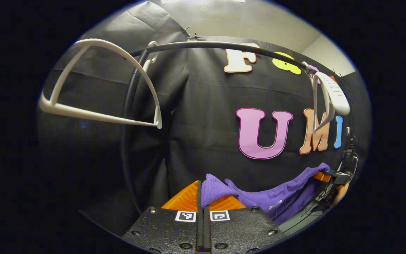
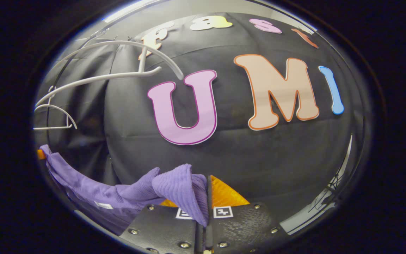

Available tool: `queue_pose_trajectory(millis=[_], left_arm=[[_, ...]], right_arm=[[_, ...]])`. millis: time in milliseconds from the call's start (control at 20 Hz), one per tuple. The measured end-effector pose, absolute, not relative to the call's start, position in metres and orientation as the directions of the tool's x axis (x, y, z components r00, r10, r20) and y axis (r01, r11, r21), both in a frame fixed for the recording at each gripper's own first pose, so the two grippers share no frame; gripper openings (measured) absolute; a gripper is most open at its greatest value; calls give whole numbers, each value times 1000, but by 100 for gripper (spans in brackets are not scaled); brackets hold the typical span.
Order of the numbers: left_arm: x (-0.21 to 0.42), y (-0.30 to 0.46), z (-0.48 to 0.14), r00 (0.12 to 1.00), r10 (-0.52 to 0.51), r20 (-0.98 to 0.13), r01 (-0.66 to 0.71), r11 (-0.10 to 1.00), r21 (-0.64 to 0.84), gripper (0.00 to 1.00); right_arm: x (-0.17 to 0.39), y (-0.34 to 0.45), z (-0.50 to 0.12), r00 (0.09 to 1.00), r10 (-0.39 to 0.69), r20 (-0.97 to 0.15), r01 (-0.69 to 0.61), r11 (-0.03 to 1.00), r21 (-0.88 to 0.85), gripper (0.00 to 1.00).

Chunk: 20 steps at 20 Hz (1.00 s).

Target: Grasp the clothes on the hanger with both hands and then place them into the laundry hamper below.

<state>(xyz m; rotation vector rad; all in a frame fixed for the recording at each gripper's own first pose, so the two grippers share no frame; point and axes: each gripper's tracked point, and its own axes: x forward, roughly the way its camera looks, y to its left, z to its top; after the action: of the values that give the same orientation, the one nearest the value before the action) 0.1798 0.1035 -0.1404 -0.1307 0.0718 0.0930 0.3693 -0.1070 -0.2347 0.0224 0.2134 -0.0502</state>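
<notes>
You are looking at a ribbed purple knit garment [image 1: 277, 195] — white plastic hangers [image 1: 100, 84] are hanging on a black metal rail [image 1: 224, 46].

**No legible text on the items**

The purple garment [image 2: 83, 183] carries a small white tag [image 2: 102, 205], too small to read. Each gripper bears two square black-and-white coded markers [image 1: 203, 216] at the base of its fingers; these are patterns, not words or numbers.
</notes>
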Motion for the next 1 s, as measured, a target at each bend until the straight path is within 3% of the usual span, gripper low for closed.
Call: queue_pose_trajectory(millis=[550, 1000], left_arm=[[123, 72, -135, 996, 19, -87, -33, 984, -172, 0], [89, 20, -79, 997, -74, 27, 77, 984, -163, 0]], right_arm=[[266, -73, -176, 987, -28, -159, 28, 1000, 0, 7], [180, -31, -120, 992, -5, -130, 7, 1000, 17, 7]])
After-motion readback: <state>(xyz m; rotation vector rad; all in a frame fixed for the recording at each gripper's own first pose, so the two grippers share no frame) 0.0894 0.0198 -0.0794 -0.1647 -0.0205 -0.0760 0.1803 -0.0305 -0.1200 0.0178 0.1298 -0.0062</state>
